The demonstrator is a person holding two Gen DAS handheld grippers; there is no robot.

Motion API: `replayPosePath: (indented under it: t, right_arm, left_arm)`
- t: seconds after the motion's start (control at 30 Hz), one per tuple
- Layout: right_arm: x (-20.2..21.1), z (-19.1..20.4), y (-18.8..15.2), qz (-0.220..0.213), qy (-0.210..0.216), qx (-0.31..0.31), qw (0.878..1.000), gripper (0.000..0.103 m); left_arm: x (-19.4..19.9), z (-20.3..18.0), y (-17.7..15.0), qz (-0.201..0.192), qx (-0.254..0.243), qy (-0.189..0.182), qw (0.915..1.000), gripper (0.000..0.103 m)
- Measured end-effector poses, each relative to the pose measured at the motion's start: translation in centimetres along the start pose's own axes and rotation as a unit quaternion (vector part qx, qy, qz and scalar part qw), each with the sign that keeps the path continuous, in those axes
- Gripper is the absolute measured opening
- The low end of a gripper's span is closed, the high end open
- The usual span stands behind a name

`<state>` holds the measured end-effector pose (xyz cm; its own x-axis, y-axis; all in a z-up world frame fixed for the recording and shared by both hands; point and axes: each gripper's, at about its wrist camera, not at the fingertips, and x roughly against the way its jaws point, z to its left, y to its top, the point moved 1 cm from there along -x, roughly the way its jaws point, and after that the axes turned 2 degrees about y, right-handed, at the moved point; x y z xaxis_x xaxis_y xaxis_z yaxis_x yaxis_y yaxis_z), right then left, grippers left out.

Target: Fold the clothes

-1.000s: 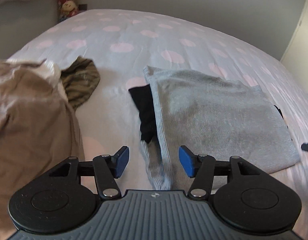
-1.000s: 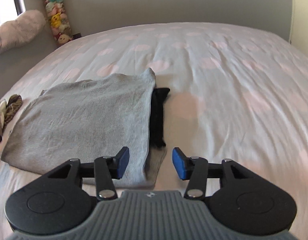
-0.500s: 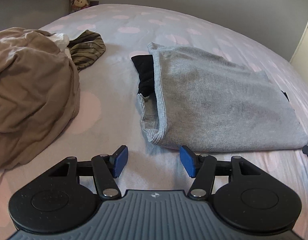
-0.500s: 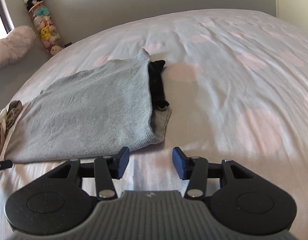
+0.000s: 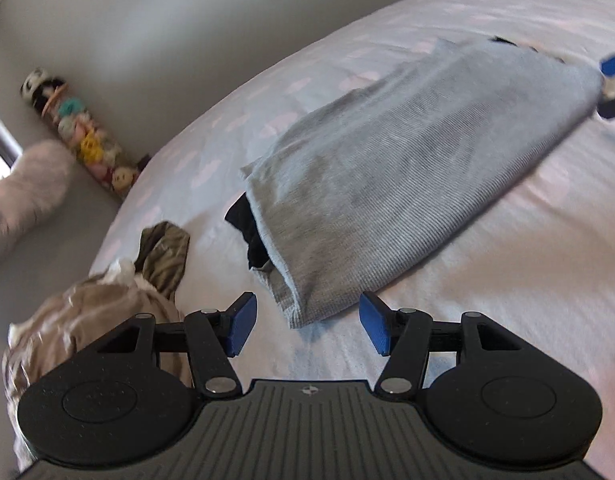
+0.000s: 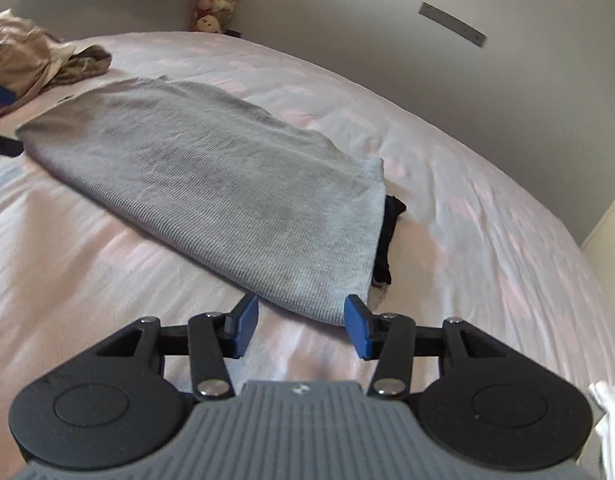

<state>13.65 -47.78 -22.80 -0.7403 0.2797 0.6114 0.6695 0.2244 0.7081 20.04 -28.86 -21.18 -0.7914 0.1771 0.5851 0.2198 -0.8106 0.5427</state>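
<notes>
A folded grey ribbed garment lies flat on the pink-dotted bed, with a black piece sticking out from under its edge. It also shows in the right wrist view, black piece at its right. My left gripper is open and empty, just short of the garment's near left corner. My right gripper is open and empty, at the garment's near right corner. The right gripper's blue tip shows in the left view.
A heap of brown and striped clothes lies at the bed's left; it also shows in the right view. A tube of soft toys leans on the wall. A pink pillow lies off the bed.
Both grippers have swung outward and tilted, each now facing a near corner of the grey garment from its own side. Both stayed open. The garment has not moved.
</notes>
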Motion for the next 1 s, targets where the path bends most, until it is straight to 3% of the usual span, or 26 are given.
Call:
replayPosePath:
  t: [0.17,0.4,0.67,0.77,0.83,0.87,1.0]
  right_arm:
    - [-0.6,1.5,-0.4,0.030,-0.003,0.072,0.997,0.051]
    - [-1.5,2.7,-0.5,0.051,-0.020,0.182,0.982,0.051]
    - [-3.2,3.2,-0.7,0.041,-0.034,0.309,0.950,0.046]
    - [-4.2,3.0,-0.8,0.038,-0.046,0.334,0.941,0.036]
    - [-4.8,3.1,-1.0,0.036,-0.052,0.345,0.936,0.016]
    - [-5.0,3.1,-1.1,0.037,-0.054,0.349,0.935,0.011]
    - [-4.9,2.8,-0.9,0.024,-0.062,0.331,0.941,0.008]
  left_arm:
    - [-0.1,-2.7,-0.4,0.003,-0.130,0.020,0.9913,0.055]
    - [-1.9,-4.5,-0.8,-0.006,-0.236,0.058,0.9700,0.054]
    - [-4.4,-4.5,-0.2,-0.015,-0.228,0.060,0.9718,0.029]
    - [-4.7,-4.1,-0.1,-0.022,-0.212,0.058,0.9753,0.021]
    - [-5.0,-3.7,0.0,-0.025,-0.198,0.053,0.9785,0.016]
    - [-5.1,-3.2,0.1,-0.026,-0.188,0.047,0.9806,0.014]
    - [-4.6,-1.8,0.6,-0.024,-0.142,0.026,0.9892,0.007]
